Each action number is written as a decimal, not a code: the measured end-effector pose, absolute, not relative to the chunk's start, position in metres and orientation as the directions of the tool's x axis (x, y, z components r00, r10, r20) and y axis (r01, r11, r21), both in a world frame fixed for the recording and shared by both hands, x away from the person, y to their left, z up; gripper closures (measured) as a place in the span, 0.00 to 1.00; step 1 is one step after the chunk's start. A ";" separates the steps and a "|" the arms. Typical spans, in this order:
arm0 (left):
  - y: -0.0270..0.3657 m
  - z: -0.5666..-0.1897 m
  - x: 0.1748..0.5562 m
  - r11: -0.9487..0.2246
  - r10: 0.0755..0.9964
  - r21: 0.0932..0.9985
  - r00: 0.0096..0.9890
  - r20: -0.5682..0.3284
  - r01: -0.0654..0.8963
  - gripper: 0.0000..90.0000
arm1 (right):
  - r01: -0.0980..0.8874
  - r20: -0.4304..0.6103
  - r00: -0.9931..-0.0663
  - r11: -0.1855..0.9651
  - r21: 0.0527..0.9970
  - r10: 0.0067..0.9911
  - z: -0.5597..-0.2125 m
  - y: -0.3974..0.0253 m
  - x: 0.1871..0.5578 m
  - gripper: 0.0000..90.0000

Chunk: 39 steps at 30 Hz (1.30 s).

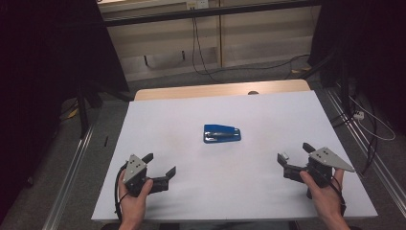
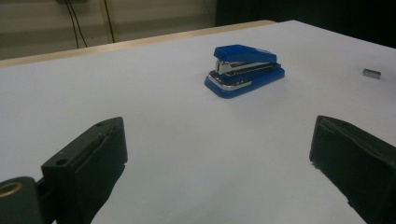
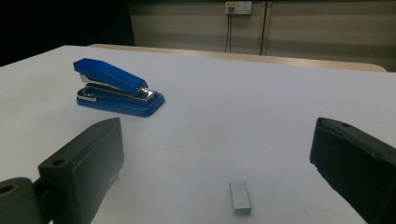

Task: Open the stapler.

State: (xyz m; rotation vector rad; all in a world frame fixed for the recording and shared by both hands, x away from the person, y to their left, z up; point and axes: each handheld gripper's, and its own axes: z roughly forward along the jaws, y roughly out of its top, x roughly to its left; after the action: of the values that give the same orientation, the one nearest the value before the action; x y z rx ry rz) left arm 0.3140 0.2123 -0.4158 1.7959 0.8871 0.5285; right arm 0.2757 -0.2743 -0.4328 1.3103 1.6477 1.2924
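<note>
**Stapler and staple strip between two spread grippers**

Stapler [image 1: 221, 133]: one, blue with a bright metal magazine, lying closed and flat near the middle of the white table [image 1: 191, 110]. I count one staple strip [image 3: 240, 198] as well, a short grey bar lying flat on the table, well apart from the stapler and towards my right. In the high view I see the strip just beside the tip of one jaw of my right gripper [image 1: 293, 156]; in the right gripper view it lies on the table between the two black jaws, touching neither. My right gripper is spread wide and holds nothing. My left gripper [image 1: 159, 163], one of two in all, is likewise spread wide and empty, resting low at the near left of the table; in its own view the stapler sits ahead between the jaws, well clear of them, with the strip small at far right. Two hands, one per gripper, enter from the near edge.
</note>
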 end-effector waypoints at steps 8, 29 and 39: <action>0.210 -0.416 0.317 -0.218 0.773 0.919 0.633 -0.042 0.327 0.05 | 0.320 0.082 -0.289 0.016 0.947 0.954 -0.435 -0.275 0.277 0.02; 0.200 -0.420 0.329 -0.230 0.770 0.909 0.636 -0.049 0.349 0.04 | 0.327 0.079 -0.303 0.026 0.945 0.950 -0.436 -0.273 0.281 0.02; 0.193 -0.421 0.342 -0.214 0.778 0.914 0.626 -0.054 0.344 0.05 | 0.340 0.077 -0.338 0.045 0.939 0.938 -0.438 -0.267 0.284 0.03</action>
State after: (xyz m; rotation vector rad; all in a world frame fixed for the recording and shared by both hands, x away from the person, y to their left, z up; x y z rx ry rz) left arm 0.3425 0.1935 -0.4205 1.8085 0.9050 0.5212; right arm 0.2836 -0.2674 -0.4381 1.2910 1.7345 1.2955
